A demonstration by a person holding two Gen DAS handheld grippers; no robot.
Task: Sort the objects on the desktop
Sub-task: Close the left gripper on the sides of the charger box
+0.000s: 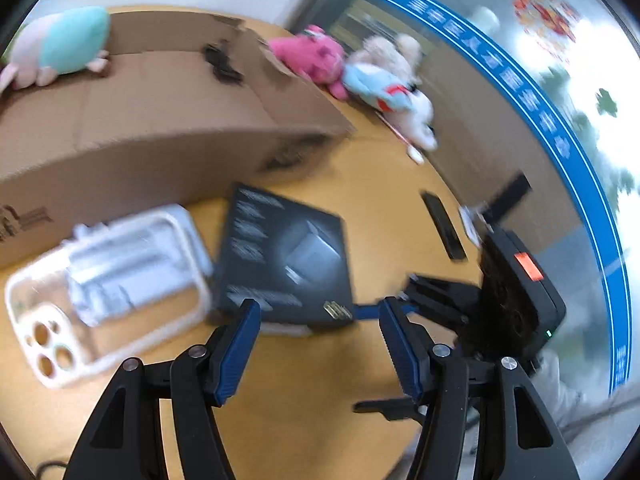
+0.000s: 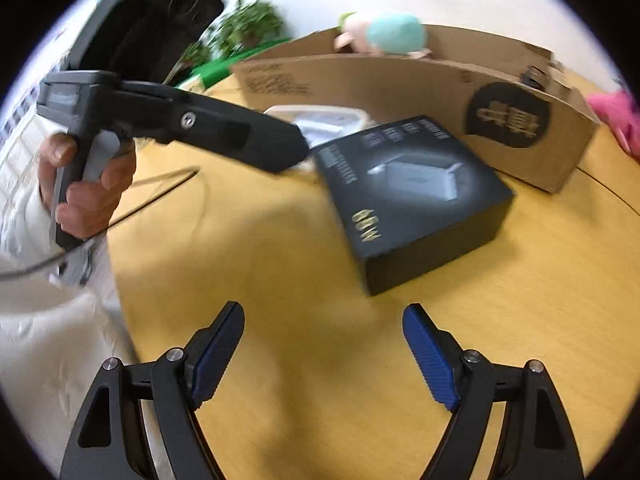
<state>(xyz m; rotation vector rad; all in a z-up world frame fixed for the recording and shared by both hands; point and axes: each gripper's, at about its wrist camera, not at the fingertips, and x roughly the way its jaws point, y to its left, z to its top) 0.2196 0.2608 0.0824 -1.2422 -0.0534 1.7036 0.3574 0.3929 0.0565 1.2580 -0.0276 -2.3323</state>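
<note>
A black product box (image 1: 286, 256) lies flat on the yellow table (image 1: 304, 384), just beyond my left gripper (image 1: 318, 312), which is open and empty. A clear phone case package (image 1: 108, 284) lies left of the box. In the right wrist view the same black box (image 2: 412, 196) sits ahead and slightly right of my right gripper (image 2: 324, 320), open and empty above the bare table (image 2: 304, 272). The left gripper's body (image 2: 192, 128) reaches toward the box from the left, held by a hand. The right gripper's body (image 1: 516, 292) shows at the right of the left wrist view.
A long cardboard box (image 1: 160, 120) stands behind the items, with a teal and pink plush (image 1: 60, 44) on it. Pink (image 1: 312, 56) and blue-white (image 1: 392, 88) plush toys lie at the far table edge. A black remote (image 1: 444, 224) lies to the right. A cable (image 2: 160, 188) trails at left.
</note>
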